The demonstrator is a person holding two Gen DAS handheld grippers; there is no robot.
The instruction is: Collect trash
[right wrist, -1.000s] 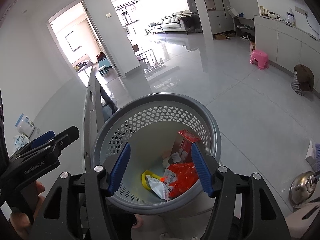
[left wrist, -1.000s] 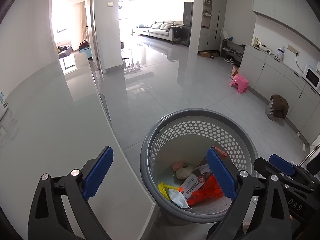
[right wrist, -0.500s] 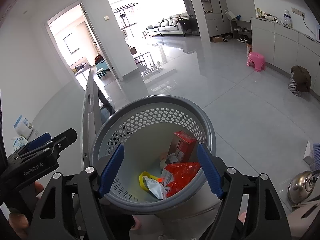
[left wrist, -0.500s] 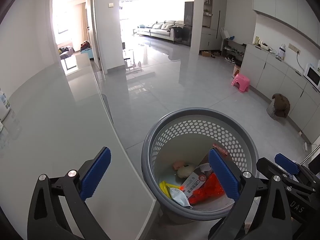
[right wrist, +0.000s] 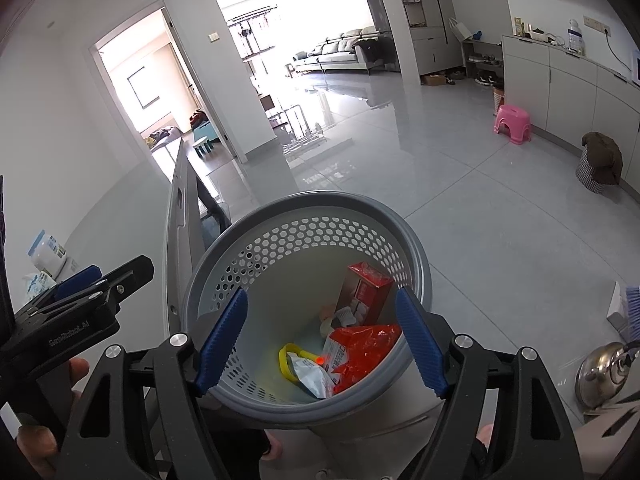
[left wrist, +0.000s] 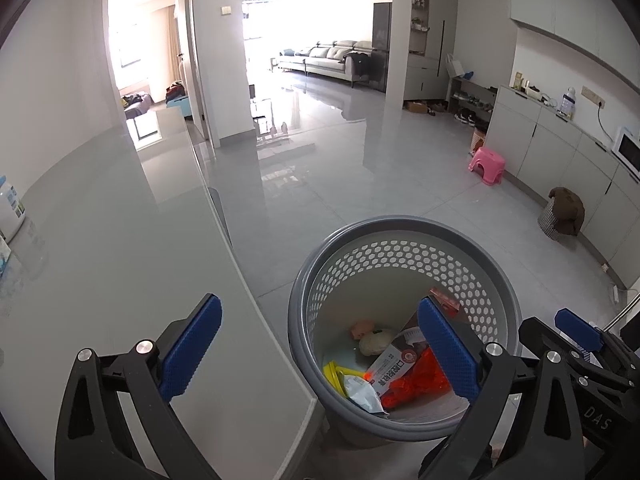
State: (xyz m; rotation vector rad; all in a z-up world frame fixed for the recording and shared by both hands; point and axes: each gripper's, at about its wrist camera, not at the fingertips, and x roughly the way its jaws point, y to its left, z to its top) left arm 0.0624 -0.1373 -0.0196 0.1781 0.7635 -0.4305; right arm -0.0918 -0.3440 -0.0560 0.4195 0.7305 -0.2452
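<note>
Right tongs (right wrist: pixel 322 342) now wider, grey basket (right wrist: pixel 416 256) holding red wrapper (right wrist: pixel 366 346), box (right wrist: pixel 366 292)

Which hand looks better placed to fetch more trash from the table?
Probably the left. The left gripper is open and empty with one finger over the table; the right gripper, also open and empty, hangs over the bin.

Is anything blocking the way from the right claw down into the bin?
Nothing visible. The right claw is open and empty above the bin, whose mouth is uncovered, with trash lying at the bottom.
</note>
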